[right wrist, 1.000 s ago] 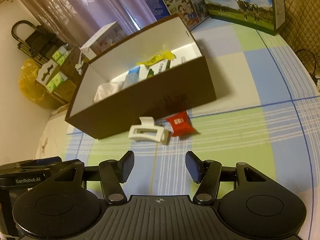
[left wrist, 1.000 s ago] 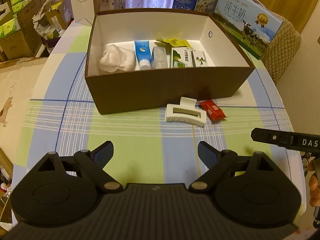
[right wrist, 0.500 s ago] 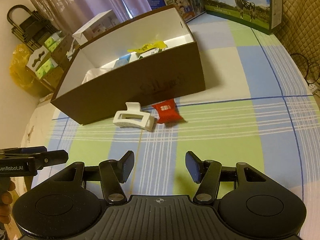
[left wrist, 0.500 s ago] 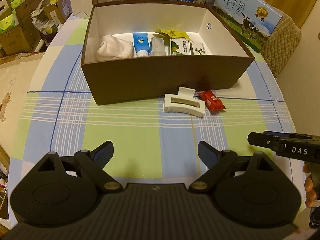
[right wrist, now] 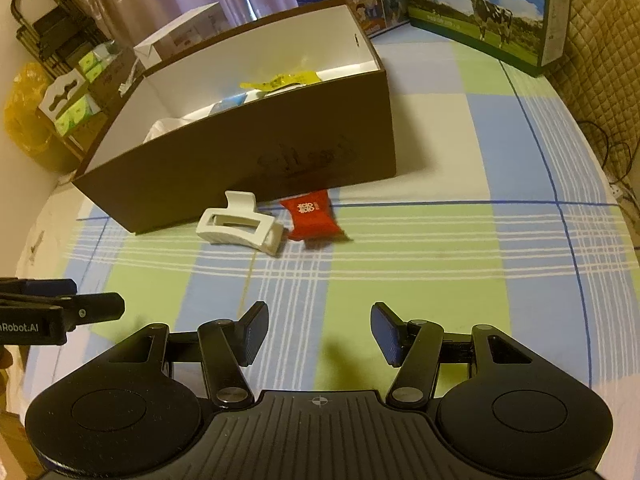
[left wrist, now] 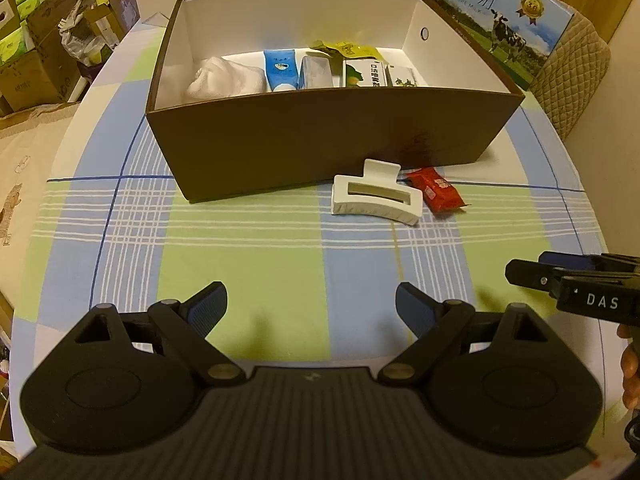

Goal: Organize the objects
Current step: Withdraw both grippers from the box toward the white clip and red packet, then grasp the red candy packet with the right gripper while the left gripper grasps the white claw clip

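Observation:
A brown box (left wrist: 328, 144) (right wrist: 256, 168) with a white inside stands on the checked tablecloth. It holds a white cloth (left wrist: 224, 82), a blue tube (left wrist: 280, 70), a yellow packet (left wrist: 346, 48) and small cartons. In front of its near wall lie a white hair claw clip (left wrist: 376, 198) (right wrist: 240, 226) and a red candy packet (left wrist: 436, 194) (right wrist: 312, 218), side by side. My left gripper (left wrist: 312, 306) is open and empty, well short of the clip. My right gripper (right wrist: 318, 330) is open too, nothing between its fingers, and also shows at the right edge (left wrist: 560, 284).
Milk cartons (left wrist: 500, 16) (right wrist: 480, 12) stand behind the box at the back right. A white carton (right wrist: 180, 38) sits behind the box on the left. Cardboard boxes (left wrist: 36, 52) are stacked off the table's left side. A quilted chair back (left wrist: 572, 76) is at the right.
The left view has closed in on the box and sunk a little. The right view has rolled, so the box, clip and candy shifted right in it. Both grippers' fingers kept their spread.

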`<action>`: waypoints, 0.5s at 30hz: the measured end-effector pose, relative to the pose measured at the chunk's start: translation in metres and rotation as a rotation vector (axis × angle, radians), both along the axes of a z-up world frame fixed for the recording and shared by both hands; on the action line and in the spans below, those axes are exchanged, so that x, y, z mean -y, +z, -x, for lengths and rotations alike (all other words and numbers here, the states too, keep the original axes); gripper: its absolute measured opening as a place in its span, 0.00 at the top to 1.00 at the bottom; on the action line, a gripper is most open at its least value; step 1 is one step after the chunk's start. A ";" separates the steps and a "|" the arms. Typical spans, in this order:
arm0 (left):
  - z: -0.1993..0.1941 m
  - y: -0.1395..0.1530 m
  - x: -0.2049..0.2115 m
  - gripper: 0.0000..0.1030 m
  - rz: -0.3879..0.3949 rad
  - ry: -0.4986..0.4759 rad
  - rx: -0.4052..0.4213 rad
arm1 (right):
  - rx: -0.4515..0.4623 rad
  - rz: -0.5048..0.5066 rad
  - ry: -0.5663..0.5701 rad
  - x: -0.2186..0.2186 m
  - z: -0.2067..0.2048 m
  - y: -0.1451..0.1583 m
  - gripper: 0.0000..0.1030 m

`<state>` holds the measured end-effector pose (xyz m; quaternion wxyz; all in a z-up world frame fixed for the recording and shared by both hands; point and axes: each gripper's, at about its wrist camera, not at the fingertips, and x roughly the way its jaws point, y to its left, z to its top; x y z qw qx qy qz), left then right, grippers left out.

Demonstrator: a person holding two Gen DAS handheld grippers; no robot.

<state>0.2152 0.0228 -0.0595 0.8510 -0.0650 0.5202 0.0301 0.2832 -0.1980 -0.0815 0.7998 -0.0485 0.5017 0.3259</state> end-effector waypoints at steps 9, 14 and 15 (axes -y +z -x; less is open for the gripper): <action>-0.012 -0.011 -0.003 0.14 -0.010 0.006 -0.004 | 0.066 0.017 0.035 -0.015 -0.010 -0.008 0.47; -0.024 -0.016 -0.005 0.14 -0.014 0.008 0.004 | 0.096 0.022 0.055 -0.026 -0.021 -0.013 0.47; -0.026 -0.016 -0.006 0.14 -0.014 0.007 0.005 | 0.101 0.022 0.062 -0.029 -0.023 -0.013 0.48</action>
